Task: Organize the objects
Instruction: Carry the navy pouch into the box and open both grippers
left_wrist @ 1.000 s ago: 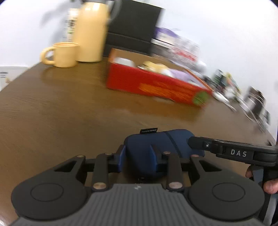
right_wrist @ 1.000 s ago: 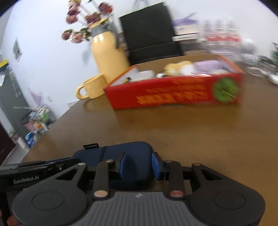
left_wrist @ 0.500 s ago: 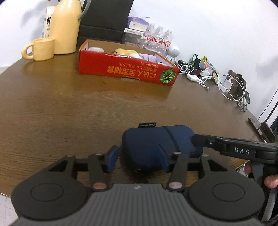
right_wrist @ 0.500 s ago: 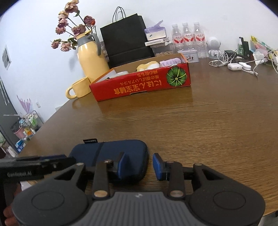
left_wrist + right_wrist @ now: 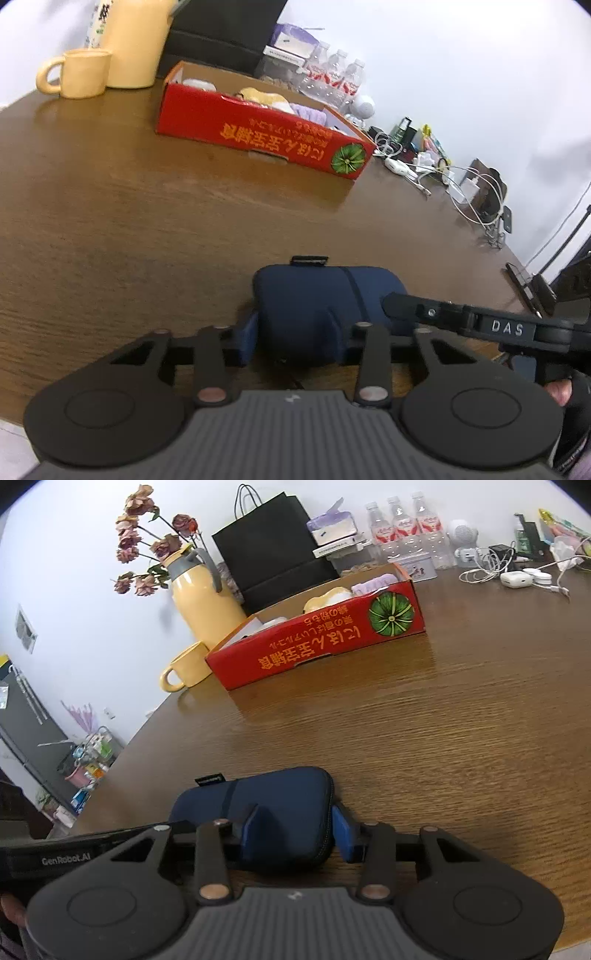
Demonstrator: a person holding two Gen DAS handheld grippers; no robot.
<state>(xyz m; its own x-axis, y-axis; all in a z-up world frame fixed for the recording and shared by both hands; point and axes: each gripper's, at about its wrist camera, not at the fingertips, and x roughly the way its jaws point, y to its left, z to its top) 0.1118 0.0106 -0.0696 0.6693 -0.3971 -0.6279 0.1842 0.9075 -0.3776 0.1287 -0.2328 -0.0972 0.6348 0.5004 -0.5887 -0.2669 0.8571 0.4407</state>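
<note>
Navy zip case [image 5: 325,295] lying flat on the brown worktop [image 5: 129,221], near its front edge, well apart from the red cardboard box [image 5: 258,133]. Left gripper [image 5: 291,330] straddling the case's left end, jaws just been closing, blue pads tight against its sides — gripping the case. Right gripper [image 5: 295,829] astride the case's right end, jaws just been opening; left pad over the case's top, right pad just beside its edge, contact unclear. Box holding pale yellow and lilac items; yellow mug [image 5: 186,666] and yellow flask [image 5: 201,598] beside it.
</note>
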